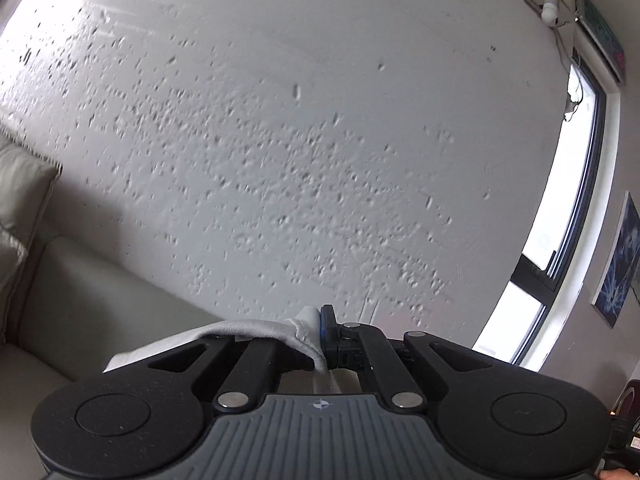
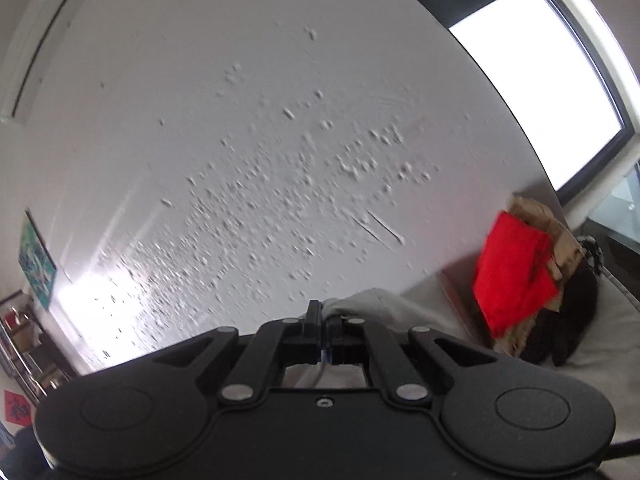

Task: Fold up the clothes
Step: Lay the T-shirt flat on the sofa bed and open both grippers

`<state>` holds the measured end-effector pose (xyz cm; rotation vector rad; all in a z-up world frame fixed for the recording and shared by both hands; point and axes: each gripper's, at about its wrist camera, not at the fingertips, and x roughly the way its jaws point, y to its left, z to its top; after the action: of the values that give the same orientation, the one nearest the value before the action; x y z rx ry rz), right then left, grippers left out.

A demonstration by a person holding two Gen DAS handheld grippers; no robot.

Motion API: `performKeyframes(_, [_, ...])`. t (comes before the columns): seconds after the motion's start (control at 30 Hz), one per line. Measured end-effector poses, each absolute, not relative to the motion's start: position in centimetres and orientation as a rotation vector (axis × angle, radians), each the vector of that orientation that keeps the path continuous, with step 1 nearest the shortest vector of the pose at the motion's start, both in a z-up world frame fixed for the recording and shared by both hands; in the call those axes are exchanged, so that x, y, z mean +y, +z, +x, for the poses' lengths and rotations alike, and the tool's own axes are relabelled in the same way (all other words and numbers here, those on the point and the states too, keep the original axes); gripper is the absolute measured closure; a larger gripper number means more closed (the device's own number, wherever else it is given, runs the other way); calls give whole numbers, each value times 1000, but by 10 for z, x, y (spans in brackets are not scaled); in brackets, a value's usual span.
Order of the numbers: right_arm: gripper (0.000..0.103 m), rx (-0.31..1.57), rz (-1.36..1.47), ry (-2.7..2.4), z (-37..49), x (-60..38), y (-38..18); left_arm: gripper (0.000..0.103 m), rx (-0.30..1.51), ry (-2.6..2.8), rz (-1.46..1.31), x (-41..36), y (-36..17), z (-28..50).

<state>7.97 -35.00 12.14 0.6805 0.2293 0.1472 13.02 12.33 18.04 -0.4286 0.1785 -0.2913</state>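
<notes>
On my left wrist camera, my left gripper (image 1: 322, 322) has its jaws pinched together on a fold of the pale grey garment (image 1: 256, 330), which drapes back over the left linkage and hangs down beneath the tool. On my right wrist camera, my right gripper (image 2: 322, 316) is likewise clamped tight on the same light cloth (image 2: 380, 308), which bunches at the fingertips and falls away to the right. Both tools are tilted steeply upward.

Past the left gripper, low and to its left, I see the grey sofa (image 1: 100, 292) with a cushion (image 1: 20, 184) at its edge. Beyond the right gripper, off to its right, a red cloth (image 2: 514, 272) lies over a pile of brown and dark clothes (image 2: 560, 312).

Farthest out, the pitted white ceiling (image 1: 300, 120) fills both views, with a bright window (image 2: 552, 80) to the right.
</notes>
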Motion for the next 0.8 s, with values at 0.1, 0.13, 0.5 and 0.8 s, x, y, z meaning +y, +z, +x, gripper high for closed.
performKeyframes(0.1, [101, 350, 718, 122, 97, -350, 57, 103, 288, -250, -441, 122, 118, 150])
performKeyframes(0.13, [101, 391, 728, 112, 101, -349, 36, 103, 335, -232, -458, 124, 93, 154])
performKeyframes(0.5, [101, 841, 793, -50, 91, -328, -164, 103, 765, -17, -589, 157, -116, 143])
performKeyframes(0.8, [101, 861, 702, -56, 67, -315, -151, 103, 771, -18, -569, 163, -90, 114])
